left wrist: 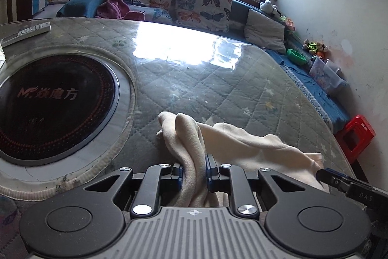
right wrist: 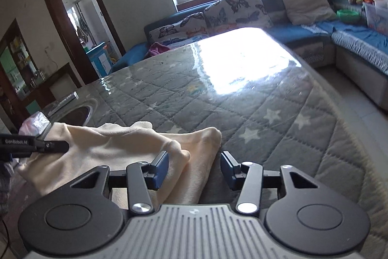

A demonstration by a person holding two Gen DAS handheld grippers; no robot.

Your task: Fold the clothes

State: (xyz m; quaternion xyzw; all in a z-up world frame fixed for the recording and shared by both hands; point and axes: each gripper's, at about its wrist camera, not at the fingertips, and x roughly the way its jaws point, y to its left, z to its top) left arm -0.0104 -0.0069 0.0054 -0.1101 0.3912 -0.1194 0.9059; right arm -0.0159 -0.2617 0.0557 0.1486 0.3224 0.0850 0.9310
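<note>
A cream garment [left wrist: 242, 145] lies bunched near the front edge of the quilted grey table [left wrist: 218, 89]. My left gripper [left wrist: 194, 166] is shut on a thick fold of it, cloth squeezed between the blue pads. In the right wrist view the same garment [right wrist: 116, 147] spreads to the left, and one fold of it runs between the fingers of my right gripper [right wrist: 195, 162]. That gripper is open, its pads well apart and not pressing the cloth. The left gripper's tip [right wrist: 55, 146] bites the cloth at the far left. The right gripper's fingertip [left wrist: 325, 174] shows at the garment's right end.
A round black hotplate [left wrist: 53, 103] is set into the table at left, with a remote control [left wrist: 26, 32] beyond it. A sofa with butterfly cushions [left wrist: 201, 6] runs behind and along the right. A red stool [left wrist: 356, 135] stands by the table's right edge.
</note>
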